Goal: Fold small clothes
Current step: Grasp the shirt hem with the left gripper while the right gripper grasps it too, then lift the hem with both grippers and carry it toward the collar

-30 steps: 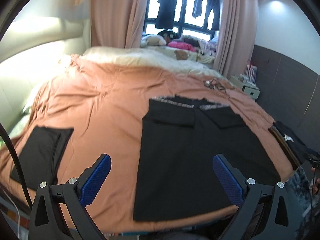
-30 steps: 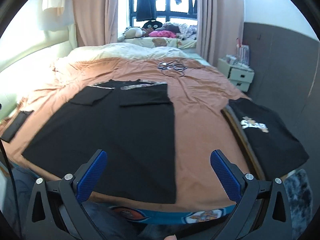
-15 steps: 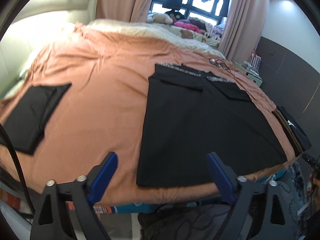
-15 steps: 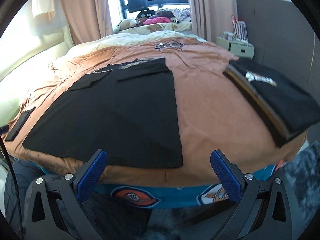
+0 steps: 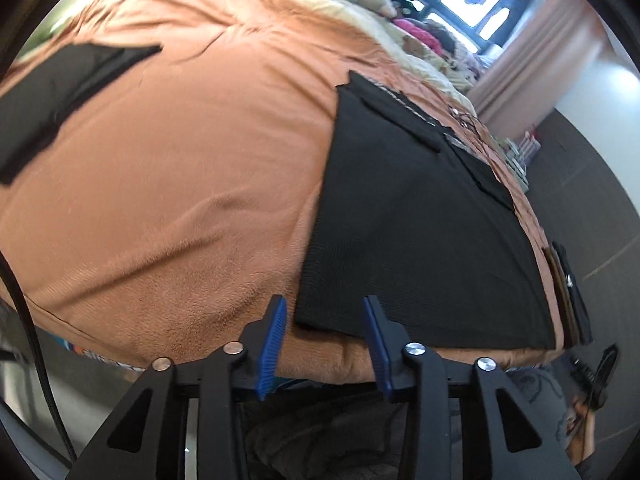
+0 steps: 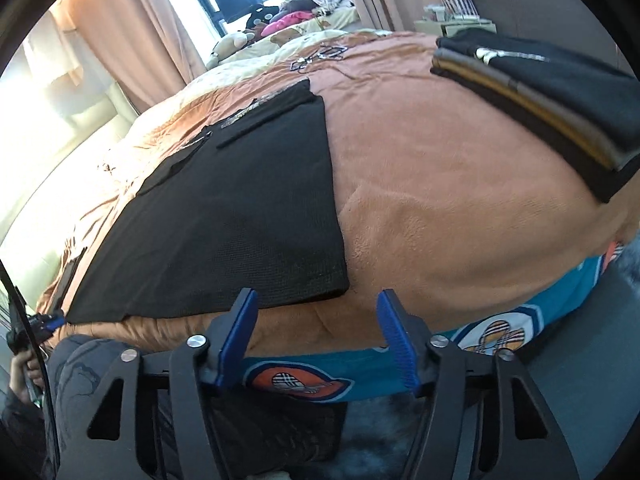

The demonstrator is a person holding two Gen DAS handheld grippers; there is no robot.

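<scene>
A black shirt [image 5: 420,224] lies flat on the orange bed cover [image 5: 180,160], its sleeves folded inward near the collar. My left gripper [image 5: 325,322] is open and empty, its blue pads framing the shirt's near left hem corner. In the right wrist view the same shirt [image 6: 248,208] lies on the cover [image 6: 440,200]. My right gripper [image 6: 316,314] is open and empty, its pads framing the shirt's near right hem corner at the bed's front edge.
A folded black garment [image 5: 60,88] lies at the far left of the bed. A stack of folded clothes [image 6: 552,96] sits on the right edge. Pillows and soft toys [image 6: 280,28] lie at the head. A teal patterned sheet [image 6: 500,328] hangs below the cover.
Both grippers have dropped down to the near bed edge and closed in on the shirt's hem corners. Their jaws have narrowed but stay open.
</scene>
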